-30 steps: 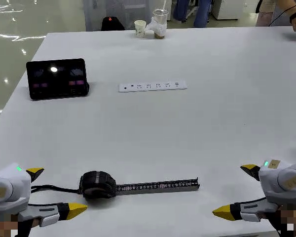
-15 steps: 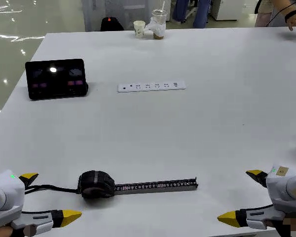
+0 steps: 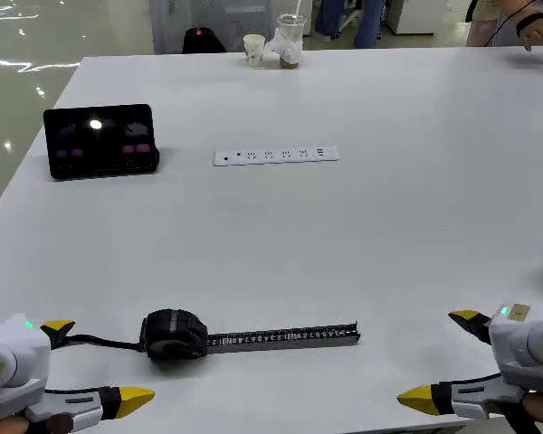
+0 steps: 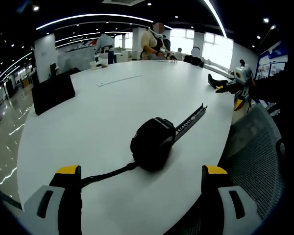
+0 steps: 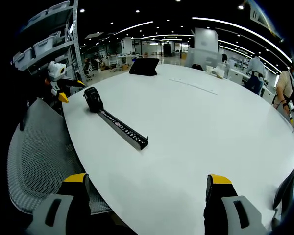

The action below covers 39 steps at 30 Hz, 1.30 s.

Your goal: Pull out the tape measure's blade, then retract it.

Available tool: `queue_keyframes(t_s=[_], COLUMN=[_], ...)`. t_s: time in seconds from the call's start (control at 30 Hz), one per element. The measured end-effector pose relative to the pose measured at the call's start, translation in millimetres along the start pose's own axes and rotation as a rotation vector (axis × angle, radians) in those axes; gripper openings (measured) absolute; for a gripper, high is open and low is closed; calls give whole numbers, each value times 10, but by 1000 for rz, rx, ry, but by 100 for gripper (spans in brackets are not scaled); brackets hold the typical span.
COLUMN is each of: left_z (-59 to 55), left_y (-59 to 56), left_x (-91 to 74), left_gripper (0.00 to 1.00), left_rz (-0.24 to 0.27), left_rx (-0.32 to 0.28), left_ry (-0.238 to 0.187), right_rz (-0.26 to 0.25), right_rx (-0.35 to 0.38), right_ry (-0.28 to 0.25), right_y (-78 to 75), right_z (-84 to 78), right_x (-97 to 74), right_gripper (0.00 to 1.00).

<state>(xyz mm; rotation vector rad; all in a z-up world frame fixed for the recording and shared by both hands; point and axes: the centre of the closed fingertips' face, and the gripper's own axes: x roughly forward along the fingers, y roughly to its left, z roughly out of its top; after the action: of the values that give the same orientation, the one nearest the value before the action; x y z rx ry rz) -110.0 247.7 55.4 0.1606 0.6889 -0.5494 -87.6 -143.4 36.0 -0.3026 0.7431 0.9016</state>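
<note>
While looking down at the white desk, sees the black tape measure lying flat near the front edge, blade pulled out toward the right. Holds the left tool released, jaws spread wide, beside the black strap. Holds the right tool released too, well apart from the blade's tip.

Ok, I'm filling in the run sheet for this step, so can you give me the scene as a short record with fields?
tape measure: black case on the white table, near the left gripper, cord trailing toward it
blade: pulled out, lying flat, tip toward the right gripper
left gripper: open, holding nothing
right gripper: open, holding nothing, apart from the blade tip
elsewhere on table: tablet, power strip, cups at the far edge
</note>
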Motion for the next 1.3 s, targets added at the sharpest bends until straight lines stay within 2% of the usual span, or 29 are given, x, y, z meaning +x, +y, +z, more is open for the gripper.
queue_keyframes(t_s=[0.13,0.3,0.37,0.47,0.5,0.6,0.8,0.9,1.03,1.1,1.3], left_z=[24,88,87,129,143,212,233,263,307,301,341], left_y=[-36,-140,-174,-195,-184,-276,-380,-406,-414,-399,-341], left_x=[41,111,144,181,206,227,286,327,380,418,508], left_gripper=[99,99,99,99,99,99,99,99,99,99,99], left_rz=[10,3,13,28,25,8,-5,-10,2,23,73], left_rx=[-16,-20,-20,-33,-37,-46,-70,-112,-122,-119,-139], left_ry=[-8,-12,5,11,12,-11,-4,-14,-23,-10,0], right_rz=[7,6,9,9,6,7,8,14,24,25,48], right_rx=[-18,-13,-7,-10,-6,-5,-36,-72,-102,-177,-226], right_ry=[17,21,25,34,31,40,48,63,63,86,84], right_y=[3,-35,-38,-35,-46,-61,-75,-75,-85,-93,-90], right_z=[-27,-26,-25,-16,-5,17,62,75,110,114,214], right_x=[-13,-21,-17,-13,-10,4,24,42,71,92,173], right_gripper=[99,99,99,99,99,99,99,99,99,99,99])
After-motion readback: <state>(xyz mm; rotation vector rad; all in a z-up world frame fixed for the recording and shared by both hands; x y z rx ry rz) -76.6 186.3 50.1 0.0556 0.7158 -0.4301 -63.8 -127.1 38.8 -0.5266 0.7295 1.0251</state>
